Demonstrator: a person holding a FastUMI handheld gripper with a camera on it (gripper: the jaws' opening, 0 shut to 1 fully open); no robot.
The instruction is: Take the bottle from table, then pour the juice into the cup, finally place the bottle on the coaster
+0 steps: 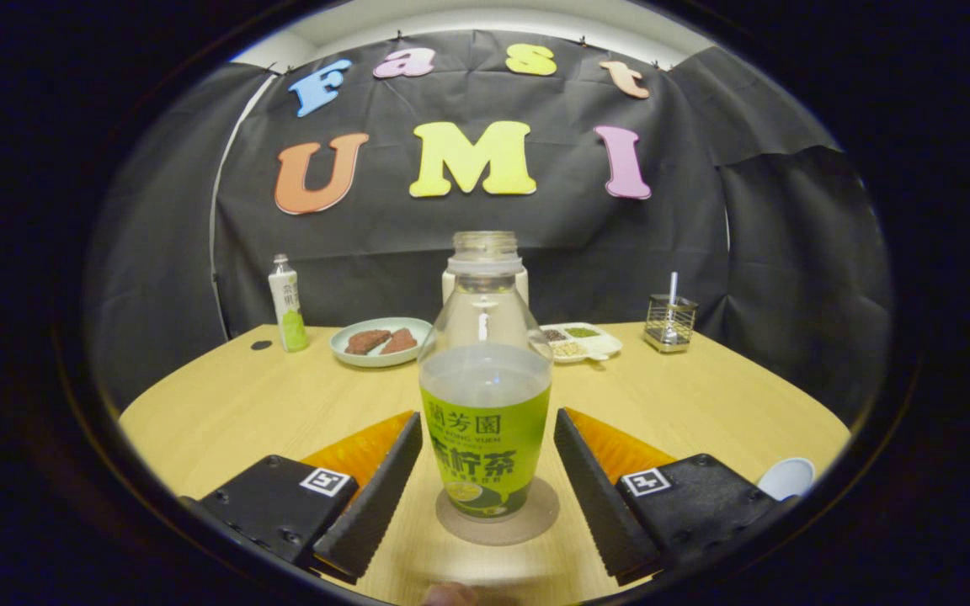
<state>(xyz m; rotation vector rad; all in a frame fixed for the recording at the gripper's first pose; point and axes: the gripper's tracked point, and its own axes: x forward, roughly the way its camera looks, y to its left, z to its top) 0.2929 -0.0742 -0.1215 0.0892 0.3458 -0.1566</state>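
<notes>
On the coaster (498,522), the bottle (486,396) stands between parted fingers (375,497).

The bottle (485,396) was clear with a green label; the coaster (498,515) was brown. The table (249,404) was pale wood; the plate (380,341) pale green.

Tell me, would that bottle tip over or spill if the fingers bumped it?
The bottle probably tips easily: tall, narrow, standing on a small coaster. It has no cap, so juice could spill. The fingers stand open on either side, not touching it.
</notes>
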